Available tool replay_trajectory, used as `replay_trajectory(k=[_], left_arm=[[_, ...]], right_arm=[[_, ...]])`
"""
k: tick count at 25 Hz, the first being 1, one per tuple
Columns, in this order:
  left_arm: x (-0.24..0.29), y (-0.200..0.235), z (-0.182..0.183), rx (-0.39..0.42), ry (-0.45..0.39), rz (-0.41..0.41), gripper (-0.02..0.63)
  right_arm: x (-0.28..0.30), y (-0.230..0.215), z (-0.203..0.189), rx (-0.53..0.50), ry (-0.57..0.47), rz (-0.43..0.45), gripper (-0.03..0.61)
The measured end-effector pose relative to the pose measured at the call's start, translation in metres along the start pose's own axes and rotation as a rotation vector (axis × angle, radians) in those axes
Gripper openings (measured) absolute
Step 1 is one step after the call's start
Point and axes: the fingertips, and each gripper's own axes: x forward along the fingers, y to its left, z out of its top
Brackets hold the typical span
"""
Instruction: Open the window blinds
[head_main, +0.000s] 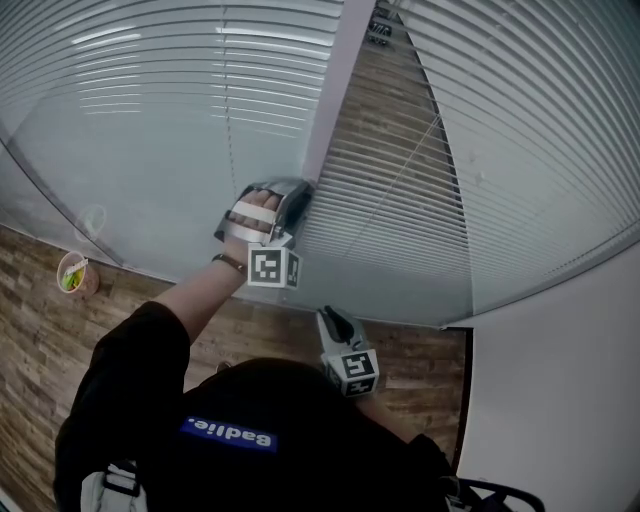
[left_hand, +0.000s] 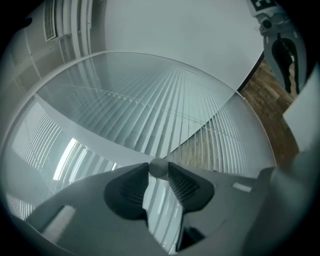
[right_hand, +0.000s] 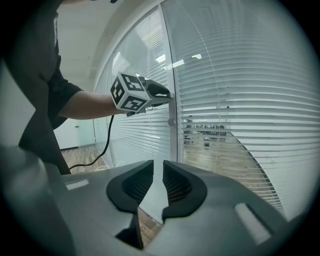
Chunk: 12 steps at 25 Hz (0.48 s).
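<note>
**Fingers clamp the blind knob**

The fingers (left_hand: 186, 187) of the left gripper (head_main: 300, 190) press from both sides on a small round grey knob (left_hand: 159, 167), held level against the upright frame (head_main: 335, 80) between two glass panes. The window blinds (head_main: 400, 210) hang behind the glass on either side of that frame; in the right pane the slats are tilted enough for a wood floor to show through. The right gripper (right_hand: 156, 175) hangs lower, near the person's body, its jaws a narrow gap apart with nothing between them.
</note>
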Motion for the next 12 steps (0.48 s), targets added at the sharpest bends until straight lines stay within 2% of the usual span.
replay_trajectory(k=[2,7,12], left_arm=[[-0.0006,-0.0002,0.0000,0.043,-0.003,-0.014,0.120],[-0.0025,-0.0004,-0.0003,0.210,-0.024,-0.074,0.118],[-0.0031,0.0019,0.0032,0.334,-0.048,-0.089,0.118]], right_arm=[[-0.0011,-0.0001,-0.0003,0.004,0.000,-0.003,0.061],[-0.0027,-0.0002,-0.0017,0.004,0.004,-0.002,0.060],[-0.0031,0.0018,-0.0023,0.012,0.008,0.007,0.060]])
